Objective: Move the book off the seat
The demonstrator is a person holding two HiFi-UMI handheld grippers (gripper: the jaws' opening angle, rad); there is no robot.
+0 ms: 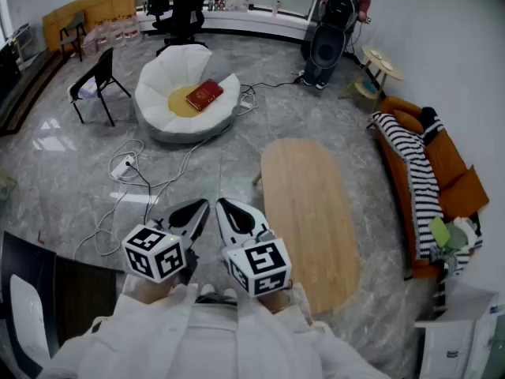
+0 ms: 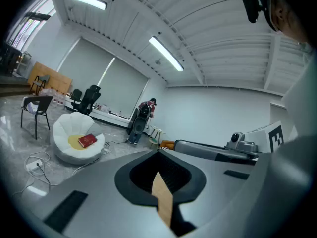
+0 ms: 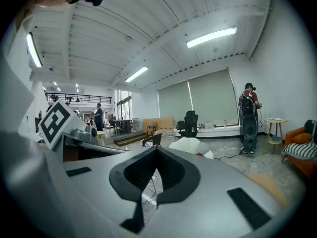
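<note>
The book (image 1: 204, 95) lies on the yellow cushion (image 1: 180, 102) of the white seat (image 1: 158, 77), well apart from the left gripper (image 1: 193, 214) and right gripper (image 1: 235, 215), both clenched empty (too far off to grasp, I judge).

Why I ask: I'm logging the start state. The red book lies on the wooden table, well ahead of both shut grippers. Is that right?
Not quite. The book lies on the white seat, on its yellow cushion, not on the table, as the head view shows. It is well ahead of both shut grippers, left gripper and right gripper.
</note>
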